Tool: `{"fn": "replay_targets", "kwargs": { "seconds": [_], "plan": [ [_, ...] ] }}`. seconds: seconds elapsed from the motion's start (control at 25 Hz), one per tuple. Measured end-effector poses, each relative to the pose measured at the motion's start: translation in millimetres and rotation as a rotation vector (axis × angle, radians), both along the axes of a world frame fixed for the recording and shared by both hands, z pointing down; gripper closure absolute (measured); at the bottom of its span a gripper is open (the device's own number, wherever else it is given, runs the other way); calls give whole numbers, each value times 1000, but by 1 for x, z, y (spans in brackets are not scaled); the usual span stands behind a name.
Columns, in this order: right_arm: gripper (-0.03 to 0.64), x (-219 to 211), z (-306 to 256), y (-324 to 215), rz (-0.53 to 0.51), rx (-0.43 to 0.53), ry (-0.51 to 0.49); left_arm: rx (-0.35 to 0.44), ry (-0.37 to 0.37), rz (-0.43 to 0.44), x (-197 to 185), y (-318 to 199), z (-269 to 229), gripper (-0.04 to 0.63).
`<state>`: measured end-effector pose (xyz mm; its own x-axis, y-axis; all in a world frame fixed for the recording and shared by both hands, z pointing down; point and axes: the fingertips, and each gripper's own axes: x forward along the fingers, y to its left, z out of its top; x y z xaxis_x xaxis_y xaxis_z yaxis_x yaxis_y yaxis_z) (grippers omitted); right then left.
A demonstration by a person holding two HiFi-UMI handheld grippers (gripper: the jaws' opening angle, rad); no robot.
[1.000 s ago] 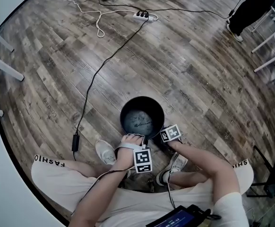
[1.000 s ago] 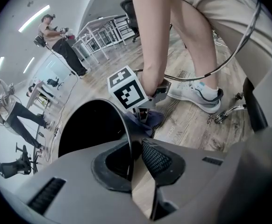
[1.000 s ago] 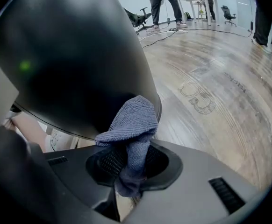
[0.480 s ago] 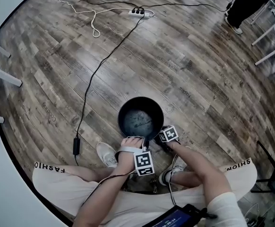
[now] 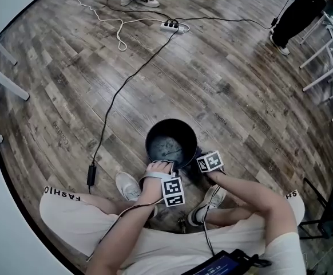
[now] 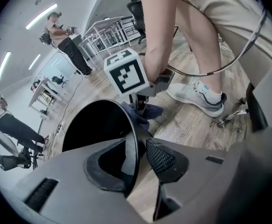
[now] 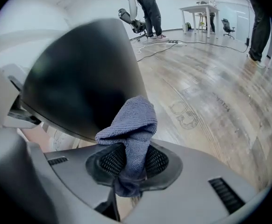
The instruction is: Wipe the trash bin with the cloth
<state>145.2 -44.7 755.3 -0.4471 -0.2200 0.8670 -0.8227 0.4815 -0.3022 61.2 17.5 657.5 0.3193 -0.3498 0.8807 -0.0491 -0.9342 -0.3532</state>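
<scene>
The left gripper [image 6: 136, 155] is just opening its jaws, the floor-standing trash bin [image 5: 172, 121] rim between them; the right gripper [image 7: 133, 160] is pinching the cloth [image 7: 135, 125] beside the wall. Unbraced, the bin risks sliding under wiping pressure

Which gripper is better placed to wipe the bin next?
The right gripper: its jaws grip the cloth beside the bin. On the left gripper the jaws have just been opening astride the rim.

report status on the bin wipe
Left gripper jaws just opened, astride trash bin rim, no grip. Right gripper shut on cloth at bin's outer wall, contact unclear. Floor cable clear of bin.
</scene>
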Motion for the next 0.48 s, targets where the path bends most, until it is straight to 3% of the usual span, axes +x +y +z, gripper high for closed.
{"fn": "replay_targets", "kwargs": {
  "seconds": [0.32, 0.48],
  "plan": [
    [532, -5, -85, 12, 28, 43, -83, -18, 1, -11, -8, -1, 0, 453],
    [532, -17, -103, 29, 17, 57, -74, -101, 58, -42, -15, -2, 0, 451]
  ]
}}
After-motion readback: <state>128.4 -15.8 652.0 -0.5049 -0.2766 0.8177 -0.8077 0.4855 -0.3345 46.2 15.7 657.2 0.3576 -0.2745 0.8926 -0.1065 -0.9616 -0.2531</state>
